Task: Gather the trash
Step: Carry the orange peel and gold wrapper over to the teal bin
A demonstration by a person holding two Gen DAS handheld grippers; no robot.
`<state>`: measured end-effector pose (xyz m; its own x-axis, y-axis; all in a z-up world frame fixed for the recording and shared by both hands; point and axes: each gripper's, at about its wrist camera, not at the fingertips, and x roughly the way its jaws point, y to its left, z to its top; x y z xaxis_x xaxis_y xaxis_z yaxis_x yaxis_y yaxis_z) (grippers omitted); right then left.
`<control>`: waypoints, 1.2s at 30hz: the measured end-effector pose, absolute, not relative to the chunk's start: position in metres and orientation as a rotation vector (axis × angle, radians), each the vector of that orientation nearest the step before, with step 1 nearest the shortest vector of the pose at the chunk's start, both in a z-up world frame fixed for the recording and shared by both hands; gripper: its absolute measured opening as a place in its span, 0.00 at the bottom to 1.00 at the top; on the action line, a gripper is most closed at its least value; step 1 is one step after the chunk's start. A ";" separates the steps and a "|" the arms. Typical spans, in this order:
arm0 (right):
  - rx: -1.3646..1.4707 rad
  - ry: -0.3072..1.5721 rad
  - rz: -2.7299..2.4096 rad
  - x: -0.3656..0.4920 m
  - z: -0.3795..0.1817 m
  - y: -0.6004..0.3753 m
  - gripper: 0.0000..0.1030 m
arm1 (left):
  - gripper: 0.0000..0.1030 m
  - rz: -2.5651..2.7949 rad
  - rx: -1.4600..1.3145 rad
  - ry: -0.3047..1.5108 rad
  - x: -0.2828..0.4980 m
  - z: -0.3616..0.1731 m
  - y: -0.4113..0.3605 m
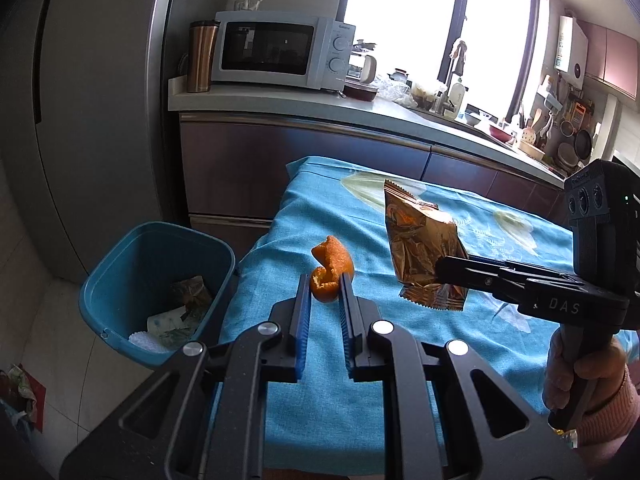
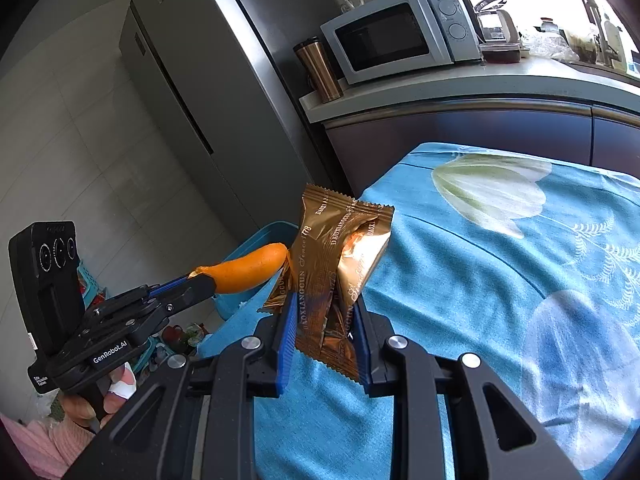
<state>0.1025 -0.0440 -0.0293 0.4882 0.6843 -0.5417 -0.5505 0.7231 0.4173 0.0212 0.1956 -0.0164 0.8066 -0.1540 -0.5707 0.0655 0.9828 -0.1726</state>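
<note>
A table under a blue cloth [image 1: 320, 380] printed with pale flowers fills the foreground, its surface bare here. Just beside its left edge, a blue bin [image 1: 120, 264] stands on the tiled floor [image 1: 60, 340].

We see a tall grey fridge [image 1: 92, 120] beside a pale counter [image 1: 280, 100] carrying a white microwave [image 1: 280, 50] and a copper tumbler [image 1: 202, 56]. Bright windows [image 1: 440, 20] wash out the far end, where what may be utensils hang. Pale tiles cover the floor [image 1: 48, 320].
</note>
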 end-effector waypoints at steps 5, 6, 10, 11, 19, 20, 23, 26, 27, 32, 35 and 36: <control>0.187 0.749 0.769 0.105 -0.030 -0.039 0.24 | 0.14 -0.104 -0.152 0.621 0.021 -0.016 0.202; 0.187 0.750 0.772 0.106 -0.030 -0.038 0.24 | 0.14 -0.102 -0.153 0.620 0.021 -0.015 0.203; 0.182 0.752 0.781 0.108 -0.030 -0.033 0.24 | 0.14 -0.093 -0.157 0.621 0.020 -0.015 0.207; 0.181 0.752 0.783 0.108 -0.031 -0.032 0.24 | 0.14 -0.091 -0.157 0.620 0.020 -0.015 0.208; 0.170 0.754 0.798 0.110 -0.030 -0.023 0.24 | 0.14 -0.076 -0.161 0.613 0.018 -0.013 0.212; 0.168 0.755 0.800 0.111 -0.030 -0.022 0.24 | 0.14 -0.074 -0.162 0.613 0.018 -0.013 0.213; 0.164 0.756 0.804 0.111 -0.029 -0.017 0.24 | 0.14 -0.069 -0.163 0.612 0.017 -0.013 0.215; 0.160 0.756 0.809 0.113 -0.029 -0.013 0.23 | 0.14 -0.063 -0.165 0.611 0.017 -0.013 0.217; 0.157 0.756 0.811 0.113 -0.029 -0.011 0.24 | 0.14 -0.060 -0.166 0.610 0.017 -0.013 0.219; 0.149 0.755 0.822 0.115 -0.029 -0.005 0.24 | 0.14 -0.046 -0.171 0.608 0.015 -0.013 0.224; 0.142 0.756 0.829 0.116 -0.029 0.000 0.24 | 0.14 -0.039 -0.172 0.608 0.015 -0.013 0.227; 0.140 0.756 0.830 0.117 -0.029 0.001 0.24 | 0.14 -0.037 -0.172 0.608 0.015 -0.013 0.228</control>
